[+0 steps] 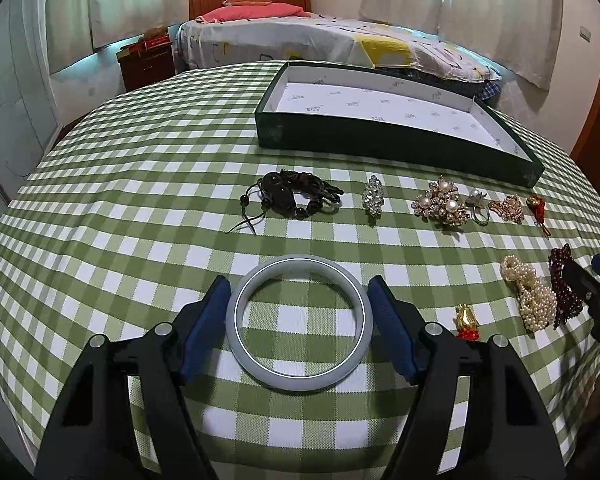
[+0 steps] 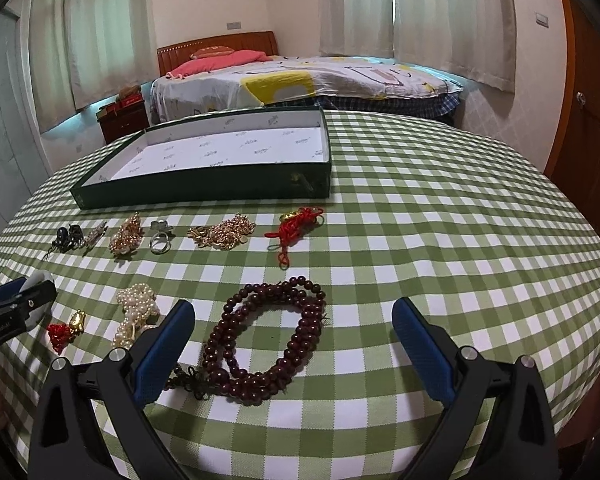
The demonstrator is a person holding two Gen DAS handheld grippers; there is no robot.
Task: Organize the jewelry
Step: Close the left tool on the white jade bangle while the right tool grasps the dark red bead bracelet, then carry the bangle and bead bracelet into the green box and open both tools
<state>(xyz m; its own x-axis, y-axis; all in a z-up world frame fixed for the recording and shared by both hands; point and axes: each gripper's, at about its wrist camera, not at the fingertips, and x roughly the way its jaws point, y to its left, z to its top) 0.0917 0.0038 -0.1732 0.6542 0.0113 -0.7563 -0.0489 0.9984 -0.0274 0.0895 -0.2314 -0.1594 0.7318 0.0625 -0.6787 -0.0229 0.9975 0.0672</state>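
Note:
A pale grey bangle (image 1: 299, 382) lies flat on the green checked tablecloth between the blue pads of my left gripper (image 1: 299, 292). The pads sit right at its two sides; whether they press it I cannot tell. My right gripper (image 2: 294, 312) is open around a dark red bead bracelet (image 2: 266, 340), its pads well apart from the beads. A green box (image 1: 380, 140) with a white lining stands empty at the back; it also shows in the right wrist view (image 2: 204, 190).
More jewelry lies in a row before the box: a black cord bracelet (image 1: 292, 196), a crystal brooch (image 1: 374, 198), a pearl brooch (image 1: 442, 202), a ring (image 2: 160, 240), a gold piece (image 2: 224, 232), a red knot charm (image 2: 296, 228). A pearl string (image 2: 136, 312) and gold charm (image 2: 70, 326) lie nearer.

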